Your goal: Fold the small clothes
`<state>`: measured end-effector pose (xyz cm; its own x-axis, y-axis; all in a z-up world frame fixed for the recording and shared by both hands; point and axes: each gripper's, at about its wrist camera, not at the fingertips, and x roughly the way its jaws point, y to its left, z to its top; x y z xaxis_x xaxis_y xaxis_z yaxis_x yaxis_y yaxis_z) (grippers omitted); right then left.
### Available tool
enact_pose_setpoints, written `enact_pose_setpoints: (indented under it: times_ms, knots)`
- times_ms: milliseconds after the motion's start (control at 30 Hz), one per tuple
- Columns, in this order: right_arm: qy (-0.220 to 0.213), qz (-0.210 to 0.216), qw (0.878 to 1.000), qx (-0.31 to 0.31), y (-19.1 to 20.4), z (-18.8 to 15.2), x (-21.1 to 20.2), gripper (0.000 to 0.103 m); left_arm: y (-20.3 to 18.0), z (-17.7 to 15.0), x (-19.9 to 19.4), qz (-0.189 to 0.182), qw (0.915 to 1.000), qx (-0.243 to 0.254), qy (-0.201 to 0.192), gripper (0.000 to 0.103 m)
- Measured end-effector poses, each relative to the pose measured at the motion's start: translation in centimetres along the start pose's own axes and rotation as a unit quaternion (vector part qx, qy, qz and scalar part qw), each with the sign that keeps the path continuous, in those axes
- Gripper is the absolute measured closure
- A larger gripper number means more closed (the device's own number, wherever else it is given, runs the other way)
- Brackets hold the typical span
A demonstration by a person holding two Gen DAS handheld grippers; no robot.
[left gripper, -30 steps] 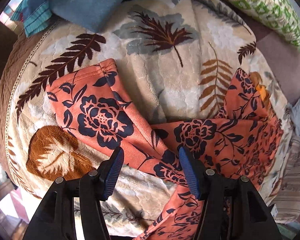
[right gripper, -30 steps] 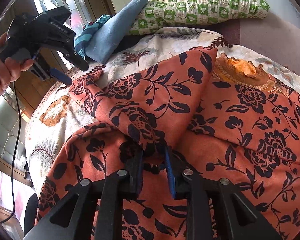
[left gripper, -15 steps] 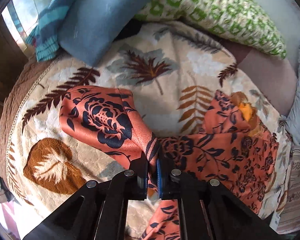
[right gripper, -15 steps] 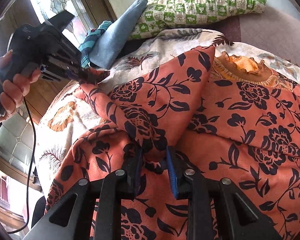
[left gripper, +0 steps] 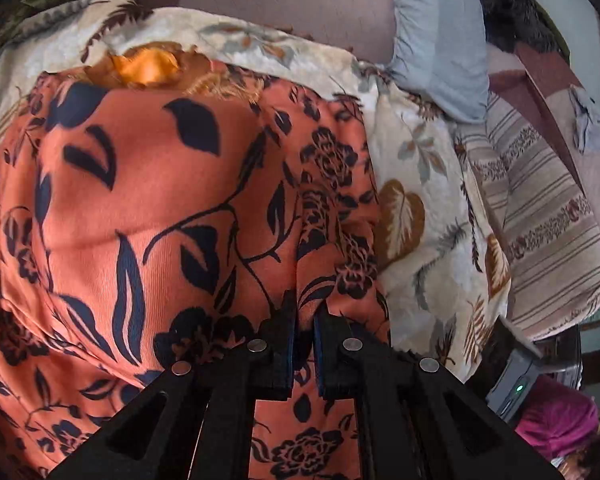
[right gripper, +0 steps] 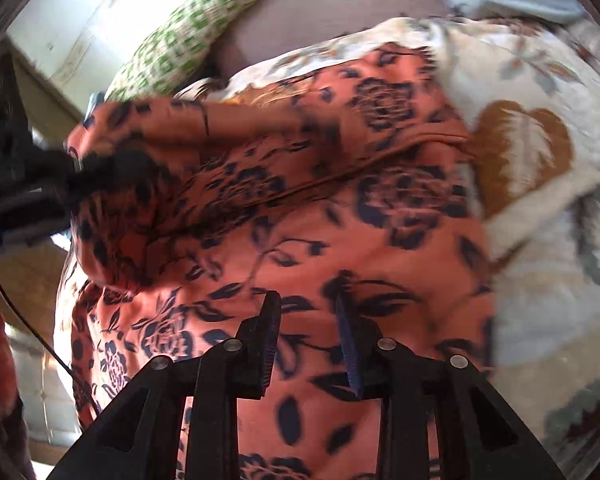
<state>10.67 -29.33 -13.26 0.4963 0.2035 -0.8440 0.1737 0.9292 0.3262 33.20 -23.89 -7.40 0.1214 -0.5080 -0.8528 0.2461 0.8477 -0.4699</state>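
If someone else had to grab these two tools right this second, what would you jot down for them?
Left hand-held gripper: shut on a fold of the orange floral garment, carrying it across the body of the cloth.
Right hand-held gripper: open, holding nothing, over the garment's lower part.
The garment lies on the leaf-print blanket, with its orange collar at the far end.
Done: one side flap lifted and brought over.
Left: lay that flap flat, release it, fold the rest. This judgement is cautious, because the right view is blurred.

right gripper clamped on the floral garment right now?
No: in the right wrist view the right gripper has its jaws spread apart above the orange floral garment, with no fabric pinched between them.
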Motion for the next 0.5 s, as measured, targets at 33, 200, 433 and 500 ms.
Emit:
enact_pose_setpoints:
  times_ms: [33,200,433,500]
  knots:
    - [-0.007,-0.006,1.0,0.021,-1.6,0.2,-0.8,0.072,-0.5,0.2,0.9,0.006,0.9999,0.012,0.009,0.097]
    - [-0.035,0.004,0.997,0.07,-4.9,1.2,-2.8,0.058,0.9,-1.5,-1.4,-0.008,0.9992,0.038,0.012,0.086]
    - [-0.032,0.136,0.981,0.135,-4.8,2.8,-1.1,0.043,15.3,-5.6,-9.2,-0.045,0.9882,-0.131,-0.067,0.063]
    - [-0.017,0.134,0.978,0.16,-4.6,3.2,0.2,0.043,18.7,-6.3,-9.5,-0.054,0.9792,-0.181,-0.075,0.063]
